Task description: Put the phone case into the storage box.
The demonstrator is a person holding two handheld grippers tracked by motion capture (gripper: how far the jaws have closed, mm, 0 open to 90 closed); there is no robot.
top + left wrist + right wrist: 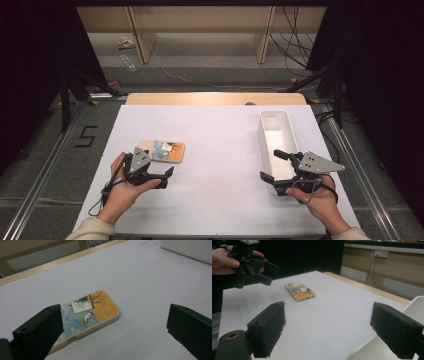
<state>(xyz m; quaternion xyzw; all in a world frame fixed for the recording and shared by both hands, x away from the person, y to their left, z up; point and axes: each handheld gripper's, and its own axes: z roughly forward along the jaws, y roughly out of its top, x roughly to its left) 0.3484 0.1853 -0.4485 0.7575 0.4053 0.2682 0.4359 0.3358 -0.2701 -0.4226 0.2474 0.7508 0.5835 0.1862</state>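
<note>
High view: white bin (276, 131), right of centre, empty; phone case (161, 151) flat on white table (215, 150), centre-left, just above left gripper (162, 178), jaws spread, holding nothing. Right gripper (274, 165) over the bin's near end, jaws released. Left gripper view: case lies ahead, partly behind the left jaw. Right gripper view: case upper centre, well beyond the jaws.

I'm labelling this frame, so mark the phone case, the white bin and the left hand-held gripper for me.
phone case (91, 311), left gripper view, on its painted back.
white bin (274, 119), high view, on its far rim.
left hand-held gripper (167, 178), high view, midway between its fingertips.
</note>
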